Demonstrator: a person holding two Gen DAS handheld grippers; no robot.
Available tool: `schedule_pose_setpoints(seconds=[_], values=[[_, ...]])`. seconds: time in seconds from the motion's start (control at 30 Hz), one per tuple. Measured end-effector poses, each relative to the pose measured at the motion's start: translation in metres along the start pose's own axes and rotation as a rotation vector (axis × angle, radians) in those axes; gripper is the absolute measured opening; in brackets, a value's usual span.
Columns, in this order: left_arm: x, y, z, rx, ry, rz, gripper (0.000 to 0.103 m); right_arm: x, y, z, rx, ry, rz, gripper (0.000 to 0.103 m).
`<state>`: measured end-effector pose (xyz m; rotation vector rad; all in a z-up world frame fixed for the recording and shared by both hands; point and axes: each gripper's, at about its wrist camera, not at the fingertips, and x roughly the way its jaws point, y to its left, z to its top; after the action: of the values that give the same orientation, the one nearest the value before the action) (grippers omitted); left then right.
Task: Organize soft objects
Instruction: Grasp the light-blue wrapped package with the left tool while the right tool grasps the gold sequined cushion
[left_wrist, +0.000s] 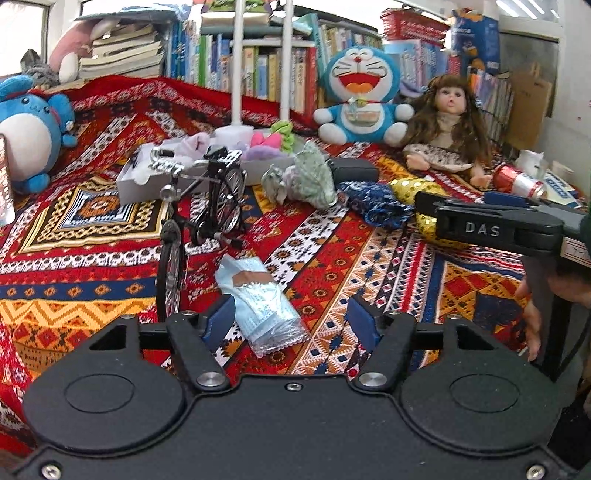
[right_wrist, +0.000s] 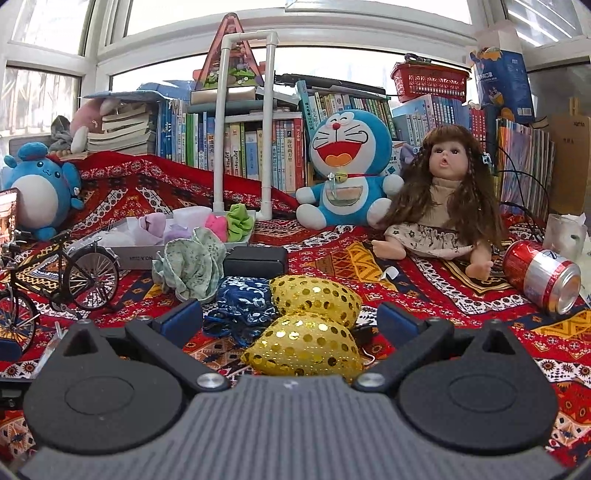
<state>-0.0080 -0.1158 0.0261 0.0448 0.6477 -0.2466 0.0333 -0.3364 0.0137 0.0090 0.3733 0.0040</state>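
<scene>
A gold sequined bow (right_wrist: 310, 325) lies on the patterned cloth between the fingers of my open right gripper (right_wrist: 291, 321), untouched. A dark blue scrunchie (right_wrist: 240, 306) lies just left of it, and a pale green scrunchie (right_wrist: 192, 266) behind that. A white tray (right_wrist: 147, 247) holds pink, green and lilac scrunchies. My left gripper (left_wrist: 291, 321) is open over a packet of blue face masks (left_wrist: 262, 302), not gripping it. The right gripper's side (left_wrist: 498, 225) shows in the left wrist view above the gold bow (left_wrist: 410, 188).
A model bicycle (left_wrist: 199, 218) stands left of the masks. A black case (right_wrist: 255, 258), a Doraemon plush (right_wrist: 347, 166), a doll (right_wrist: 443, 195), a red can (right_wrist: 539, 273), a blue plush (right_wrist: 40, 188) and white pipe frame (right_wrist: 221, 140) surround the area. Books line the back.
</scene>
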Motion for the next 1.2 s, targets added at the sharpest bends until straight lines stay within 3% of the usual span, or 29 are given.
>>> schedule_pose_setpoints(seconds=[0.43, 1.0, 1.13, 1.2], values=[[0.022, -0.004, -0.001, -0.092, 0.053, 0.113, 0.064, 0.005, -0.001, -0.006, -0.004, -0.002, 0.027, 0.103], [0.033, -0.011, 0.001, -0.091, 0.041, 0.150, 0.065, 0.018, 0.002, -0.010, 0.019, 0.014, 0.059, 0.103], [0.033, -0.013, 0.001, -0.081, 0.024, 0.138, 0.046, 0.019, 0.002, -0.010, 0.020, 0.015, 0.061, 0.103], [0.033, -0.014, 0.001, -0.074, 0.020, 0.131, 0.045, 0.019, 0.001, -0.010, 0.023, 0.017, 0.065, 0.103]])
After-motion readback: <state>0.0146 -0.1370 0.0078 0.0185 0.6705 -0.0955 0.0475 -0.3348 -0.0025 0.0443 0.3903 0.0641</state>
